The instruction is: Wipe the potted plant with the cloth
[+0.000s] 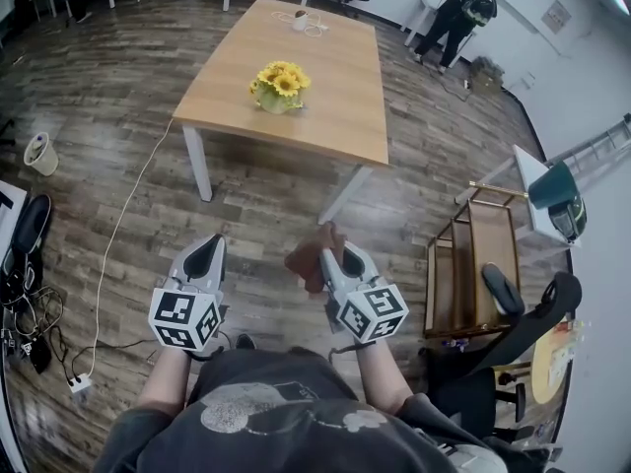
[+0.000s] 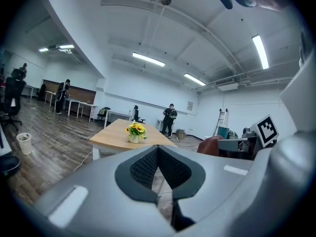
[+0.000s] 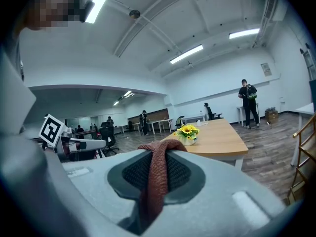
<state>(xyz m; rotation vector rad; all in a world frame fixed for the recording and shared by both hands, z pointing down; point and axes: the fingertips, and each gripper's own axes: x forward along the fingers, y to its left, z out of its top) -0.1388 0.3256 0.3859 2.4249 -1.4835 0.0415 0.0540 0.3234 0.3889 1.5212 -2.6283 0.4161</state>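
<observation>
While my right gripper (image 1: pixel 332 256) pinches the cloth (image 1: pixel 308 261) and my left gripper (image 1: pixel 205 252) is clenched on nothing, the plant (image 1: pixel 279 85) sits well ahead on the table (image 1: pixel 340 87). Only a fold is caught; snagging there might pull it free or tip the plant.

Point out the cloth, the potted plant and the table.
cloth (image 1: pixel 308 259), head view, its bunched brown folds.
potted plant (image 1: pixel 279 85), head view, its yellow blooms.
table (image 1: pixel 335 87), head view, bare wooden top.

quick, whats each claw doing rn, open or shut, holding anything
left claw: closed, empty
right claw: closed on the cloth
</observation>
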